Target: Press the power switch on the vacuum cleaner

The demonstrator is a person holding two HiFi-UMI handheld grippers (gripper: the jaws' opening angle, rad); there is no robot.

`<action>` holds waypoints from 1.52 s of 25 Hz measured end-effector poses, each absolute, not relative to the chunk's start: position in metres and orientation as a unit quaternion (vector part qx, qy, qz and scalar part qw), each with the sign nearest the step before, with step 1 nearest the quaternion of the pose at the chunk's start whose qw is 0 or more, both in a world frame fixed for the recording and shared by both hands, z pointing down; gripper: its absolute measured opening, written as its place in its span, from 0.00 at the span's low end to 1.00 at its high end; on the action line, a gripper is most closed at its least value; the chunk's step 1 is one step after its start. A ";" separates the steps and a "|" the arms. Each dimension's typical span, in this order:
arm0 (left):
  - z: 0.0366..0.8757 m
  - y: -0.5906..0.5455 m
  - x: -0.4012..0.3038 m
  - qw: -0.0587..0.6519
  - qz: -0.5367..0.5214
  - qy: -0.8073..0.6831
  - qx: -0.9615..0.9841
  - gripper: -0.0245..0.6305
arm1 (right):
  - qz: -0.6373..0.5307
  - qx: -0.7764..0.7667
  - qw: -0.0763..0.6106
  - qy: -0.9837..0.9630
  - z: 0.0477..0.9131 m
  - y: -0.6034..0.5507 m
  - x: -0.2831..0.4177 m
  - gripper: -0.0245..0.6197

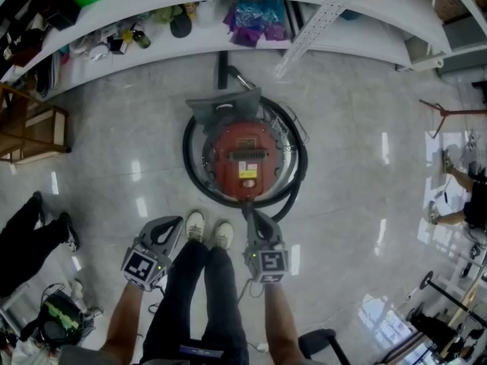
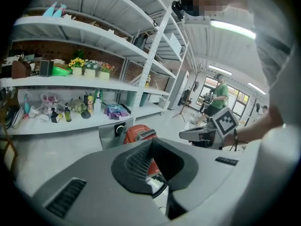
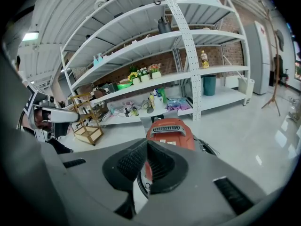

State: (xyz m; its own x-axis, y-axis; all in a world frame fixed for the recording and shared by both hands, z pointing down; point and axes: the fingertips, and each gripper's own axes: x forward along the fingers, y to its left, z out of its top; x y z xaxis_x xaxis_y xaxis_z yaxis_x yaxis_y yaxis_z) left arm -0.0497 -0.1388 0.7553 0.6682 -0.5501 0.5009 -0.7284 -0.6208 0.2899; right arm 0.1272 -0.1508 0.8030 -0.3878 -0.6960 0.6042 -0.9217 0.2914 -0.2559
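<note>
The vacuum cleaner (image 1: 243, 158) looks heavy and hard; it need not be held, only pushed on its switch. The left tongs (image 1: 169, 228) and right tongs (image 1: 253, 223) are closed and empty.

Vacuum cleaner (image 1: 243, 158) stands on floor (image 1: 365, 181) before shelf (image 1: 365, 36).

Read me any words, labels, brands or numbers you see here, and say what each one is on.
No text here can be read.
Yellow sticker on the red vacuum cleaner: print too small.
Bottle on the shelf: label too small.
Marker cubes: black-and-white square patterns, no letters.
</note>
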 end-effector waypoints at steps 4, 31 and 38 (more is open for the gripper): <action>0.763 -0.136 -0.049 0.245 0.186 -0.360 0.881 0.05 | 0.296 0.521 0.196 -0.776 0.814 -0.159 0.126 0.04; 0.784 -0.138 -0.060 0.254 0.191 -0.361 0.877 0.05 | 0.309 0.522 0.223 -0.763 0.897 -0.194 0.120 0.04; 0.785 -0.139 -0.061 0.256 0.189 -0.363 0.876 0.05 | 0.317 0.516 0.237 -0.759 0.916 -0.196 0.117 0.04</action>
State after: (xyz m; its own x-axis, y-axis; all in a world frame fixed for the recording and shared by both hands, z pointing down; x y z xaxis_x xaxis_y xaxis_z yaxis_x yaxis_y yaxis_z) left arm -0.0611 -0.1394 0.7846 0.6644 -0.5392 0.5175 -0.7330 -0.6054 0.3102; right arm 0.1173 -0.1962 0.9159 -0.3547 -0.6341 0.6871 -0.9344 0.2652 -0.2377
